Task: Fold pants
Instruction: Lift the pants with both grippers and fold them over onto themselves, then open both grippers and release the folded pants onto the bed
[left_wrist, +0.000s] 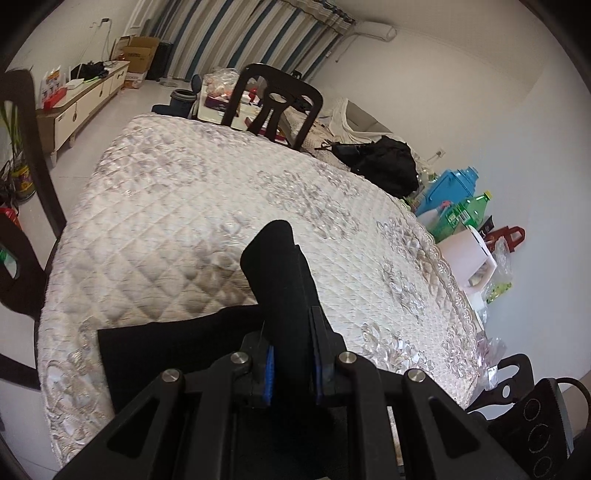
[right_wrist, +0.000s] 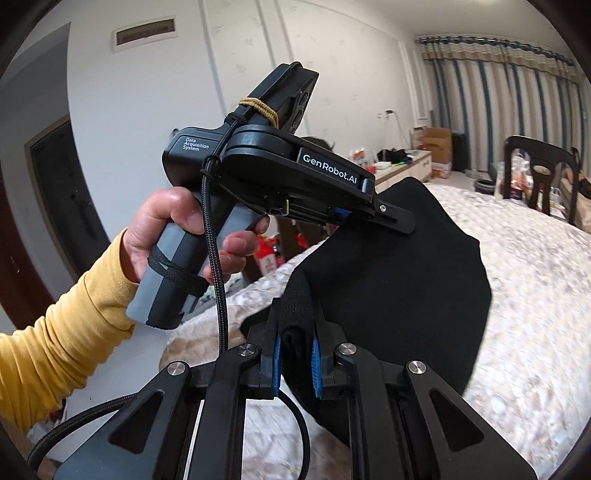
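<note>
White walls and blue-striped curtains (left_wrist: 236, 33) enclose a room whose table wears a quilted cream cover (left_wrist: 184, 206), diamond-stitched with shiny floral embroidery. Dark carved chairs (left_wrist: 277, 99) stand at twelve o'clock; plastic bottles (left_wrist: 465, 214) cluster at three. Soft black pants (right_wrist: 399, 280) hang lifted over the cover's near edge, stretched between both tools. The left gripper (left_wrist: 291, 354) pinches a rolled edge at six o'clock; the right gripper (right_wrist: 297, 358) pinches another bunched fold. A yellow-sleeved hand (right_wrist: 192, 240) grips the left tool's grey handle.
</note>
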